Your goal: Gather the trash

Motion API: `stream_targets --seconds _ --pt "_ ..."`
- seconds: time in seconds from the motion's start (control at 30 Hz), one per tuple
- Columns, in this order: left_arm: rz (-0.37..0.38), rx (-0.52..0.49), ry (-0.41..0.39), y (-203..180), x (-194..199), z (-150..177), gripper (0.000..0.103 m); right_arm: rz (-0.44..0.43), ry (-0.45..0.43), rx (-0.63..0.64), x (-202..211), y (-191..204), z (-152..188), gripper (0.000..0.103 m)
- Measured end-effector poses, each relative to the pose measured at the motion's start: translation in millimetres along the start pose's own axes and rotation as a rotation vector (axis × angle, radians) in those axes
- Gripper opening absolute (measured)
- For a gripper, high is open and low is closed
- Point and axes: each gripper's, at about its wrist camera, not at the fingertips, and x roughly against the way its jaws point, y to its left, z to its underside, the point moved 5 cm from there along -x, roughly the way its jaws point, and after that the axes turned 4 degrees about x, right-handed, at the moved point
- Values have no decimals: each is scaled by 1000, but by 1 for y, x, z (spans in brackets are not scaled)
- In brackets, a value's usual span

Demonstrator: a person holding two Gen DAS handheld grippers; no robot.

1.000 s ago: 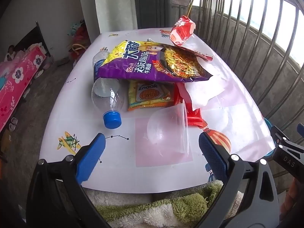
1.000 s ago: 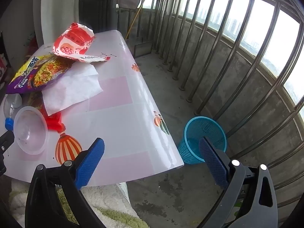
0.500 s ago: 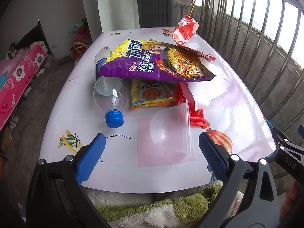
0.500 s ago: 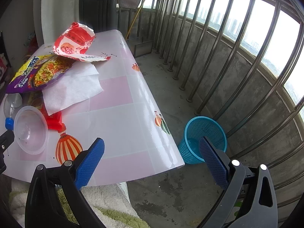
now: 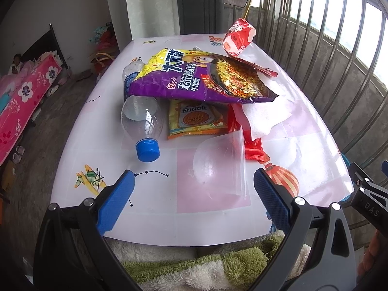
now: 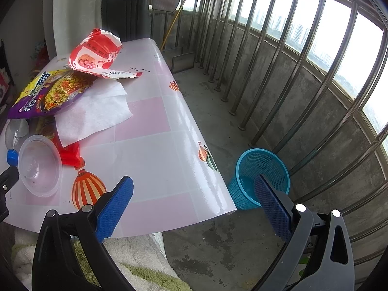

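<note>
Trash lies on the white and pink table (image 5: pixel 80 131): a clear plastic cup (image 5: pixel 219 167) on its side, a clear bottle (image 5: pixel 143 121) with a blue cap, a purple noodle bag (image 5: pixel 201 80), a yellow Enaak packet (image 5: pixel 196 120), a red wrapper (image 5: pixel 252 145), a white tissue (image 5: pixel 264 116) and a red-white bag (image 5: pixel 238 40). My left gripper (image 5: pixel 194 189) is open and empty, just short of the cup. My right gripper (image 6: pixel 194 194) is open and empty at the table's right front corner. The cup (image 6: pixel 40 165) and a blue mesh bin (image 6: pixel 259 177) on the floor show in the right wrist view.
A metal railing (image 6: pixel 303 77) runs along the balcony to the right. A green and white towel (image 5: pixel 194 264) lies under the table's near edge. A bed with pink bedding (image 5: pixel 21 97) stands far left. A broom handle (image 6: pixel 171 28) leans at the back.
The left gripper has moved a little forward toward the cup. The right gripper has barely moved. Both stay open.
</note>
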Motion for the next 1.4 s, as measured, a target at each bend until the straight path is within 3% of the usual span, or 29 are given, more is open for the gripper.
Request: stream_targets --seconds 1.4 --pt "-17 31 2 9 0 -1 94 -1 3 4 -1 9 -4 97"
